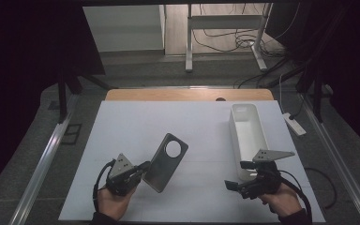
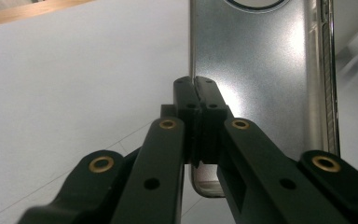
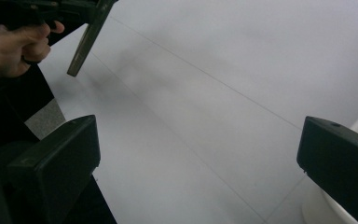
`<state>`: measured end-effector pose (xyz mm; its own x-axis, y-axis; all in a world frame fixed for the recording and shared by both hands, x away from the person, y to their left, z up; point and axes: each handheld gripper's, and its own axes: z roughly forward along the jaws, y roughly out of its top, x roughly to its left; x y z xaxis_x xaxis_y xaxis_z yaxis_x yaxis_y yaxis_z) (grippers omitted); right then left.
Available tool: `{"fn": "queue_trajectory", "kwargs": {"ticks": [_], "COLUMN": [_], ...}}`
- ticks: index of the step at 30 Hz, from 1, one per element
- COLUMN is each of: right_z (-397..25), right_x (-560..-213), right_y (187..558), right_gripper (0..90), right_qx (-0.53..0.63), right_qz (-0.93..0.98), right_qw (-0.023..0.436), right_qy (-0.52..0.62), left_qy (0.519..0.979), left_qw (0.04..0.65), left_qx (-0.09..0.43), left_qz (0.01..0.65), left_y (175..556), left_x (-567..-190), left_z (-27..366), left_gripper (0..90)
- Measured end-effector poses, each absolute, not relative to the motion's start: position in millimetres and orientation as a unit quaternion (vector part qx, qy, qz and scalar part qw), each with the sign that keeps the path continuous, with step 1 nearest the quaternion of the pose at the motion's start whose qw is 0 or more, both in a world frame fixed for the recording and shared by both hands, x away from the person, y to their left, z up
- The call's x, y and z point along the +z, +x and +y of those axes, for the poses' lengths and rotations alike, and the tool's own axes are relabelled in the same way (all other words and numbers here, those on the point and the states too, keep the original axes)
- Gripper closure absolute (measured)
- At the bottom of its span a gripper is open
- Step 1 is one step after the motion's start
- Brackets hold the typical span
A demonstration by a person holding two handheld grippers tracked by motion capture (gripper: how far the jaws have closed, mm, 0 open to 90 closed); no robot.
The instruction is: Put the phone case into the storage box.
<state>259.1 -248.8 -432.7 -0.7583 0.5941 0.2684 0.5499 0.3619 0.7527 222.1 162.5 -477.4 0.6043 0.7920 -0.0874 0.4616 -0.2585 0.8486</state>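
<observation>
Left gripper [image 1: 140, 169] clamped on edge of grey phone case [image 1: 167, 161], case held tilted just above white table [image 1: 201, 126], right gripper [image 1: 236, 180] jaws wide apart, holding nothing, near end of white tray [image 1: 247, 133]

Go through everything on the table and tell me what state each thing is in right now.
Phone case: lifted off the table, tilted, pinched at one edge.
Left tool: shut on the phone case.
Right tool: open, holding nothing.
White bin: upright on the table; no contents visible inside.
</observation>
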Motion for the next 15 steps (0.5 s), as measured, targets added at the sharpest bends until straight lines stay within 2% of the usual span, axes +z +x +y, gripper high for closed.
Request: {"fn": "queue_trajectory", "kwargs": {"ticks": [4, 8, 15], "right_z": [-244, -235, -227], "right_x": [-431, -432, -435], "right_y": [265, 270, 272], "right_gripper": [0.0, 0.0, 0.0], "right_qx": [0.45, 0.463, 0.454], "right_qz": [0.825, 0.817, 0.822], "right_qw": [0.017, -0.011, -0.012], "right_qy": [0.343, 0.344, 0.343], "left_qy": [0.772, 0.77, 0.771], "left_qw": [0.454, 0.456, 0.458], "left_qx": [0.182, 0.182, 0.182], "left_qz": [0.405, 0.406, 0.405], "left_y": [223, 224, 224], "left_x": [-477, -476, -476], "left_z": [162, 163, 161], "left_gripper": [89.1, 89.1, 89.1]}}
